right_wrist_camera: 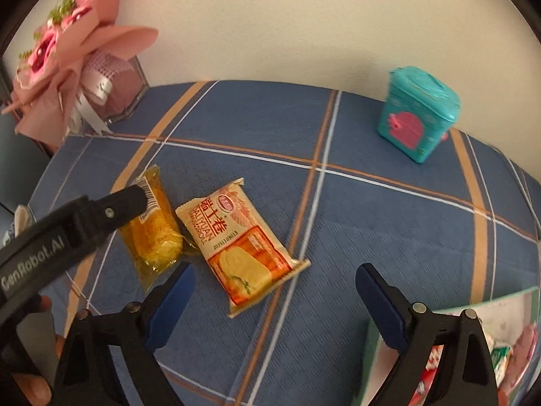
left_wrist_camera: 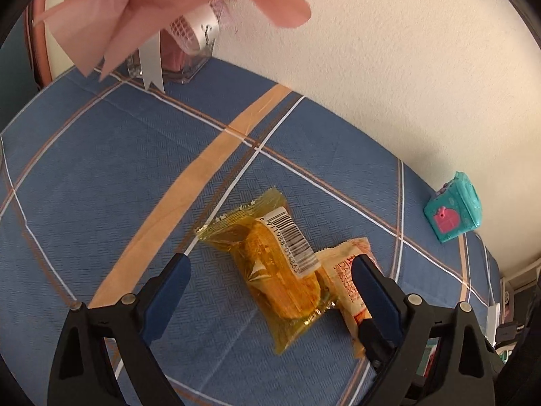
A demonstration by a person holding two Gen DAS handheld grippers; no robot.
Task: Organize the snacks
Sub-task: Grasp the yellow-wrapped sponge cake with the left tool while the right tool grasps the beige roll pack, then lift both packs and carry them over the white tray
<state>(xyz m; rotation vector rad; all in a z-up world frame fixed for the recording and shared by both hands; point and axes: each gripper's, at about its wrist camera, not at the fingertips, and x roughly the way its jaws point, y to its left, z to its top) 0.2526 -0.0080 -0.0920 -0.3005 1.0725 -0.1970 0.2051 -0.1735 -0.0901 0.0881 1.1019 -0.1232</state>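
Left wrist view: left gripper (left_wrist_camera: 270,272) spread wide in the lower half of the frame, nothing pressed between its 2 blue pads. Between them, lying flat on the blue plaid bench (left_wrist_camera: 101,176), a clear yellow snack packet (left_wrist_camera: 277,270) with a barcode label facing up. Tucked partly under its right side, an orange-and-cream wafer packet (left_wrist_camera: 348,291), touching the right pad or just behind it; cannot tell which. Upper left, a pink bouquet (left_wrist_camera: 162,10) in a clear vase (left_wrist_camera: 182,64). Far right by the wall, a teal box (left_wrist_camera: 453,209).

Right wrist view: right gripper (right_wrist_camera: 275,282) also gaping, empty, low in the frame. Just above and between the pads, the wafer packet's lower end; the yellow packet beside it at centre left, edges touching. Entering from the left, one finger of the left gripper reaching over the yellow packet's barcode end. Lower right corner, a green-rimmed tray (right_wrist_camera: 449,311) holding what look like other wrapped snacks. A hand (right_wrist_camera: 30,382) at lower left.

Judged handling: both packets light, thin, crinkly film, slippery, contents probably brittle. Best taken across the narrow width near the middle, with gentle squeeze only; crimped end seals likely to slide out. Overlap between the 2 calling for care, lest lifting one drag the other.
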